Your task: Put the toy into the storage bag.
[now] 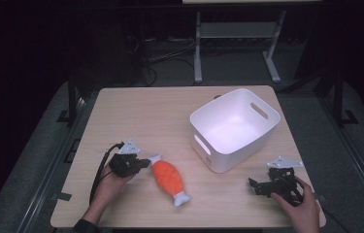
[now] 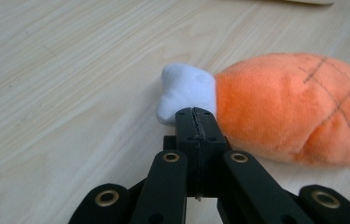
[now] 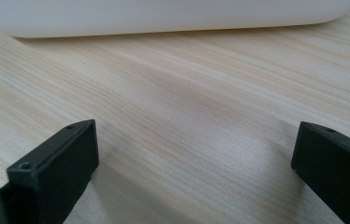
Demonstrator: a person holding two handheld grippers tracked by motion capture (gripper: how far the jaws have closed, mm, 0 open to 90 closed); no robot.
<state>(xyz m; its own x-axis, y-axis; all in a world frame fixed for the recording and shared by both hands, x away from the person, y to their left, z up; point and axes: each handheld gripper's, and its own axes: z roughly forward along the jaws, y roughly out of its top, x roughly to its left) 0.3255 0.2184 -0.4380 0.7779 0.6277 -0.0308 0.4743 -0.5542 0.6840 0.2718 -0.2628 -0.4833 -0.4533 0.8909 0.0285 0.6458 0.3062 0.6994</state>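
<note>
An orange plush fish-shaped toy (image 1: 167, 178) with white ends lies on the wooden table (image 1: 145, 111), left of centre near the front. In the left gripper view the toy (image 2: 294, 107) has its white end just beyond my jaw tips. My left gripper (image 1: 145, 162) (image 2: 196, 112) is shut, its tips pressed together and touching that white end, with nothing seen between them. My right gripper (image 1: 253, 185) (image 3: 196, 135) rests low over bare table at the front right, jaws wide open and empty.
A white plastic bin (image 1: 228, 155) with handle slots stands right of centre, empty; its lower wall (image 3: 163, 18) runs across the top of the right gripper view. Beyond the table's far edge is a dark floor with cables and a metal stand (image 1: 198, 48).
</note>
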